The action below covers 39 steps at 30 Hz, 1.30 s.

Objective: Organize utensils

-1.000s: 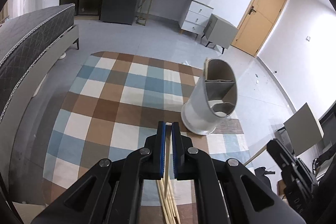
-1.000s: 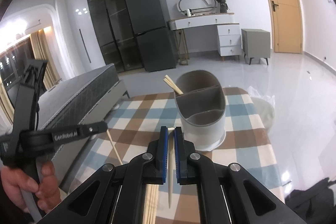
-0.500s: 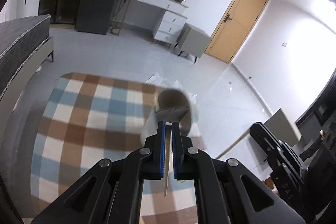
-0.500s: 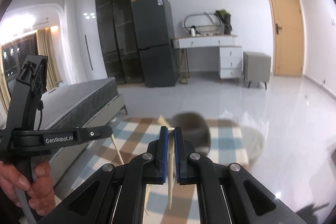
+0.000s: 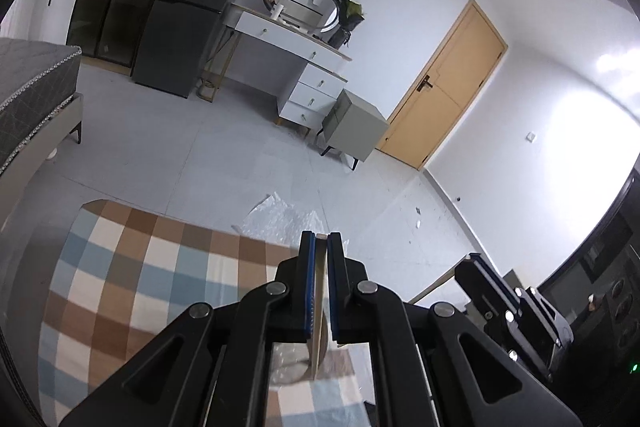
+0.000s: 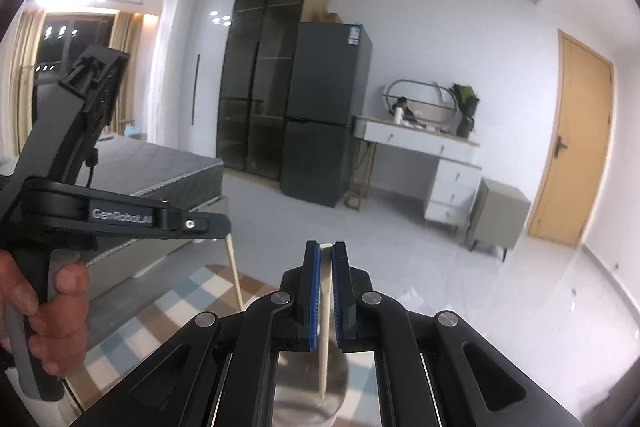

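Both tools are pinching chopsticks: left tool (image 5: 321, 247) a chopstick pair (image 5: 319, 327), right tool (image 6: 327, 257) one pale chopstick (image 6: 325, 331) (lower centre of each frame).

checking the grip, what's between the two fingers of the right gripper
A single pale chopstick sits pinched between the blue pads of the right gripper, pointing down toward the grey holder below. The right wrist view shows this.
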Motion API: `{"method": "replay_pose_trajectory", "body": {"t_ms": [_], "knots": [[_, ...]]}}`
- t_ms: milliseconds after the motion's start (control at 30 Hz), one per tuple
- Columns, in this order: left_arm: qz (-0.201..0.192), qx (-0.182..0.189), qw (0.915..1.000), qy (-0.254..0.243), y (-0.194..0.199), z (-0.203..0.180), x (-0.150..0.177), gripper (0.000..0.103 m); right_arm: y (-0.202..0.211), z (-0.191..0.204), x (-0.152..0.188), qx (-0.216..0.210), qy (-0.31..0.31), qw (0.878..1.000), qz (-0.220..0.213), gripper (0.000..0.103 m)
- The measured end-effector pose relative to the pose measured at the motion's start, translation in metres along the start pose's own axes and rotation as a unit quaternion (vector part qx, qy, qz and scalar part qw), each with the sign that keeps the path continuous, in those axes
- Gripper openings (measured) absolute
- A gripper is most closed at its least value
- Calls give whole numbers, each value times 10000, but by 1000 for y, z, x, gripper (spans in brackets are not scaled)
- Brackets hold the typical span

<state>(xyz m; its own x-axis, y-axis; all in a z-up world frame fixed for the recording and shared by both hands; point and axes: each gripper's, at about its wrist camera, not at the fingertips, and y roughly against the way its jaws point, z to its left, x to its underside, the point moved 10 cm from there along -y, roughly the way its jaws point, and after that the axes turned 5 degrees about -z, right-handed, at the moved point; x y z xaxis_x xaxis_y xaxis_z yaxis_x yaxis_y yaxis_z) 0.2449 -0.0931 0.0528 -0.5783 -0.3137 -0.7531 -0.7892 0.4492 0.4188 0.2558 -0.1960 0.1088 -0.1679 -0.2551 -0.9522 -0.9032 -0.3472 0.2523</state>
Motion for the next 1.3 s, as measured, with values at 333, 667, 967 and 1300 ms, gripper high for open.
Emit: {"method": "replay_pose_trajectory", "body": {"t_ms": [333,667,967,1300], "knots": [[-88,65,9994,328,-39,25,-19,1,-59,10,16,-320,334,9987,197,5],[-18,-42,9994,340,-56,41,-3,1,-92,11,49,-592,318,9962,556,5],[87,-31,9998,197,-51,42,8,1,-104,17,76,-795,228,9923,925,5],[60,-159,9998,-64,-43,46,10,1,-105,9,98,-759,-104,9901,1178,5]]}}
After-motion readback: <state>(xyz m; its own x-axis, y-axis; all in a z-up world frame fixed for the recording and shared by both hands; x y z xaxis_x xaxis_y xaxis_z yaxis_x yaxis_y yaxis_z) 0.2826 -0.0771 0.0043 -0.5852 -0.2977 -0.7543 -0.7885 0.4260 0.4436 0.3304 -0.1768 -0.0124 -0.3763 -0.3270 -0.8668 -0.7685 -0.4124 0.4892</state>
